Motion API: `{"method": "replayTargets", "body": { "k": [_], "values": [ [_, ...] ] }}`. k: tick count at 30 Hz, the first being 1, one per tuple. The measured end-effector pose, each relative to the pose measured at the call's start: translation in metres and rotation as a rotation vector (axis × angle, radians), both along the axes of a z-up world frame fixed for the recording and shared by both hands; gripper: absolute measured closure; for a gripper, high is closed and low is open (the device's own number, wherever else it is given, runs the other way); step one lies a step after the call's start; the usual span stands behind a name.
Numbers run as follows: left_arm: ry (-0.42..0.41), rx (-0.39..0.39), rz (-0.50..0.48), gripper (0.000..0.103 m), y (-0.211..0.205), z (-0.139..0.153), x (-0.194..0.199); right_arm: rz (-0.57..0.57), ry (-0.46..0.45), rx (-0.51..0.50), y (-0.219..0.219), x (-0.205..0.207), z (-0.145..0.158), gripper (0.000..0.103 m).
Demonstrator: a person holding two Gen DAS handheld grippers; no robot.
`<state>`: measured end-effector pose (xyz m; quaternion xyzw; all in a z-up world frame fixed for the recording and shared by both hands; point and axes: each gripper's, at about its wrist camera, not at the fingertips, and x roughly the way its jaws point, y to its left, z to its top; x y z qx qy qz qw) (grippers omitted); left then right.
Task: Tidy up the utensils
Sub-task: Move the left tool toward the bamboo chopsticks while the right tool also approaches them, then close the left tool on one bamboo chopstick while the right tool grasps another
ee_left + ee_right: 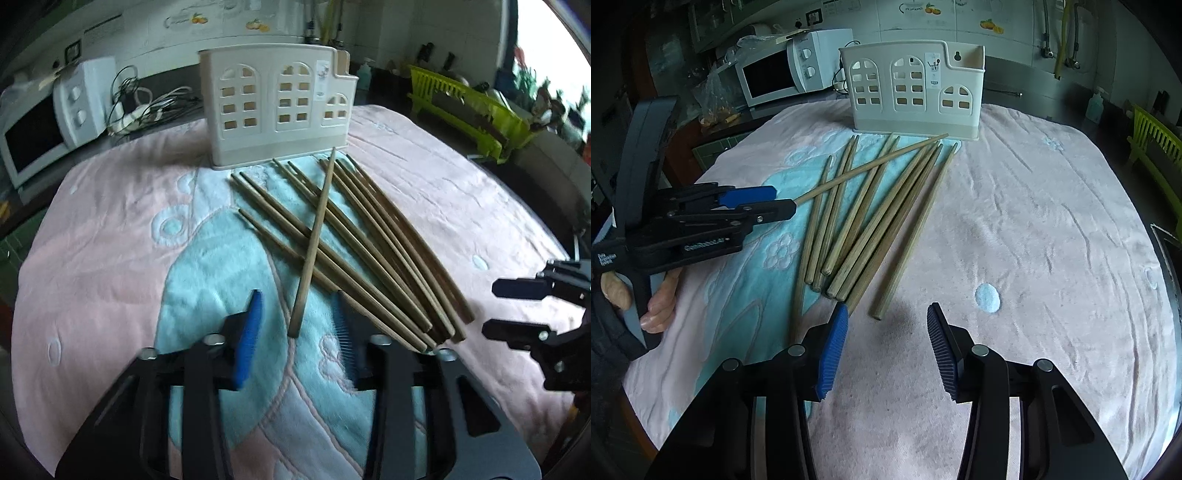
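Several wooden chopsticks (369, 236) lie fanned on the pink and blue towel, also in the right wrist view (871, 218). One chopstick (314, 240) lies crossed over the pile; its thick end sits between the open fingers of my left gripper (297, 306), not clamped. In the right wrist view that chopstick (871, 162) runs from the left gripper (775, 203) toward the white utensil holder (916, 88). The holder (277, 107) stands upright behind the pile. My right gripper (886, 317) is open and empty, just short of the pile's near ends.
A white microwave (775, 74) and cables (147, 107) stand at the back left. A green dish rack (472, 110) stands at the right. The towel (1052, 221) drapes over the table edges.
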<state>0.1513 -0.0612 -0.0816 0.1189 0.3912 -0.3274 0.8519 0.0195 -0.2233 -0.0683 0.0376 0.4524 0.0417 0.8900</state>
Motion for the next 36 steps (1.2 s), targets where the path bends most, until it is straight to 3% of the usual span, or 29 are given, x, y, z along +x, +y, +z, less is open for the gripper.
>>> {"method": "replayTargets", "body": {
  "k": [15, 20, 26, 31, 36],
  "values": [
    [0.006, 0.034, -0.003, 0.093, -0.012, -0.009, 0.009, 0.008, 0.025, 0.017, 0.007, 0.010, -0.007, 0.071],
    [-0.002, 0.043, 0.001, 0.096, -0.014, -0.009, 0.007, 0.005, 0.033, 0.012, 0.008, 0.013, -0.010, 0.074],
    [-0.025, 0.023, -0.011, 0.098, -0.013, 0.000, -0.004, 0.000, 0.032, 0.010, 0.009, 0.014, -0.009, 0.092],
    [-0.041, 0.017, -0.009, 0.098, -0.011, 0.007, -0.010, -0.015, 0.042, -0.001, 0.006, 0.013, -0.013, 0.094],
    [-0.061, -0.008, -0.006, 0.098, -0.008, 0.018, -0.020, -0.012, 0.032, -0.076, 0.017, 0.014, -0.014, 0.093]
  ]
}}
